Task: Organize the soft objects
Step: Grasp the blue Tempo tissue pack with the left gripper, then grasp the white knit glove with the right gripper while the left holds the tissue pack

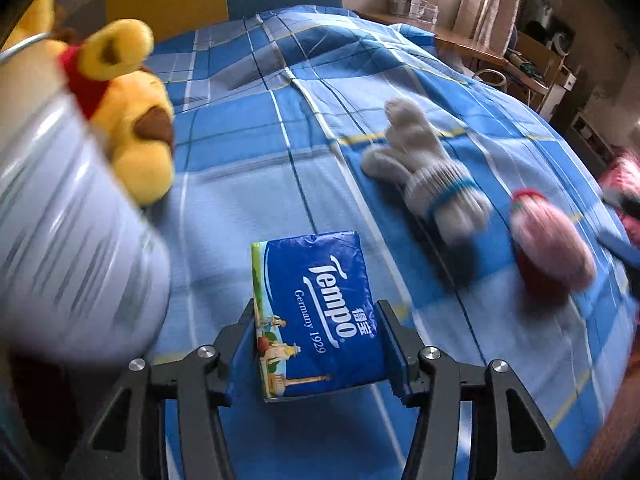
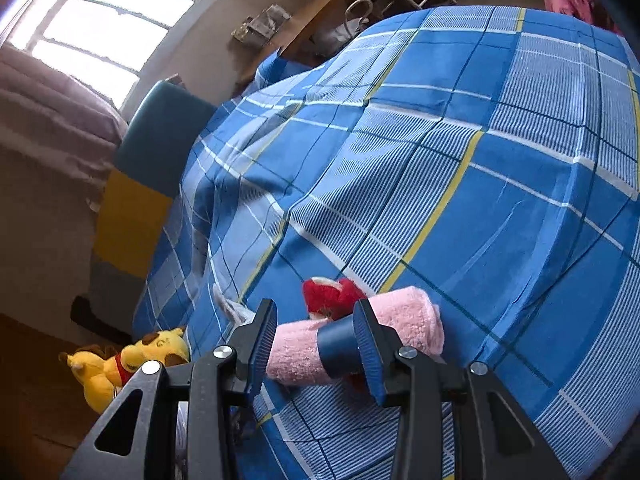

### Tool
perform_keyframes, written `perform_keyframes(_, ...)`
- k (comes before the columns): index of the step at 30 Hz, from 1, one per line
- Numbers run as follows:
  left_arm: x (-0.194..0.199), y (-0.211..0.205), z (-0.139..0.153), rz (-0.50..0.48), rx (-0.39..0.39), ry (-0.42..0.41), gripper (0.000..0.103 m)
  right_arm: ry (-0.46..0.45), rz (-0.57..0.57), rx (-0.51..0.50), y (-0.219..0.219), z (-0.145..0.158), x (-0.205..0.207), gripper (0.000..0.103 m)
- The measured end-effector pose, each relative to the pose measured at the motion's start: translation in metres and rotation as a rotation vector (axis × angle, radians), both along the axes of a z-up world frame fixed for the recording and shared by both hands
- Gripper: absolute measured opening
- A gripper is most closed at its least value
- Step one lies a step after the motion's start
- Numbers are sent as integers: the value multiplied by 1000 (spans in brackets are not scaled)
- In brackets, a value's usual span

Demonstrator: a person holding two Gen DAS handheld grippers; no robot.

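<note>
Tissue pack (image 1: 316, 312): light, soft, slick-wrapped, clamped by its side edges between the left gripper's (image 1: 316, 344) fingers above the bed (image 1: 248, 128); right gripper (image 2: 316, 344) fingers pinch a squashy rolled towel (image 2: 404, 316) mid-length.

Daylit room, strong fisheye warp, patchy motion blur.
Lit from a blown-out window (image 2: 100, 28) at upper left of the right wrist view; soft shadows in the folds of the checked bedspread (image 2: 500, 184). Smeared by motion in the left wrist view: white bucket (image 1: 68, 232), grey glove (image 1: 432, 176), pink roll (image 1: 552, 244). Sharp on the tissue pack (image 1: 320, 312). Dark, curved corners throughout.
</note>
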State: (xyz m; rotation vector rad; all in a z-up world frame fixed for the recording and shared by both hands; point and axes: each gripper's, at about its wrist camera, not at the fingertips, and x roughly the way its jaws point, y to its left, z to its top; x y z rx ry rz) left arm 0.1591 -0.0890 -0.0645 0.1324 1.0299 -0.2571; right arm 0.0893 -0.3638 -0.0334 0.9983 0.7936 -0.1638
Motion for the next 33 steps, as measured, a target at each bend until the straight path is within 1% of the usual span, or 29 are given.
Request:
perform_keyframes(3, -39, 8, 3, -2, 12, -38, 56, -2, 23, -12, 4, 0, 1, 40)
perform_keyframes(6, -70, 15, 1, 0, 13, -68, 56, -7, 60, -29, 11, 2, 4, 40)
perform_keyframes(8, -86, 18, -4, -12, 9, -89, 56, -16, 97, -53, 19, 5, 7, 40)
perform_keyframes(10, -97, 21, -18, -13, 9, -80, 56, -32, 138, -87, 29, 10, 11, 40)
perform_keyframes(11, -106, 23, -21, -18, -9, -139, 56, -41, 164, -105, 34, 13, 12, 40)
perform_keyframes(12, -110, 21, -23, -39, 7, -174, 56, -49, 189, -126, 40, 16, 13, 40)
perform_keyframes(13, -113, 20, -24, -55, 14, -197, 56, -54, 207, -147, 46, 18, 13, 40)
perform_keyframes(14, -113, 20, -25, -60, 14, -202, 56, -55, 222, -164, 50, 19, 14, 40)
perform_keyframes(17, -110, 25, -25, -58, -34, -187, 56, -58, 269, -226, 64, 23, 17, 40)
perform_keyframes(19, -108, 24, -26, -67, -24, -198, 56, -58, 293, -253, 70, 24, 19, 40)
perform_keyframes(23, -112, 28, -28, -73, -42, -207, 56, -34, 328, -298, 80, 21, 23, 40)
perform_keyframes(26, -112, 28, -28, -72, -54, -208, 56, -14, 358, -311, 86, 17, 26, 40)
perform_keyframes(33, -111, 30, -29, -73, -73, -207, 56, 8, 422, -405, 106, 14, 30, 40)
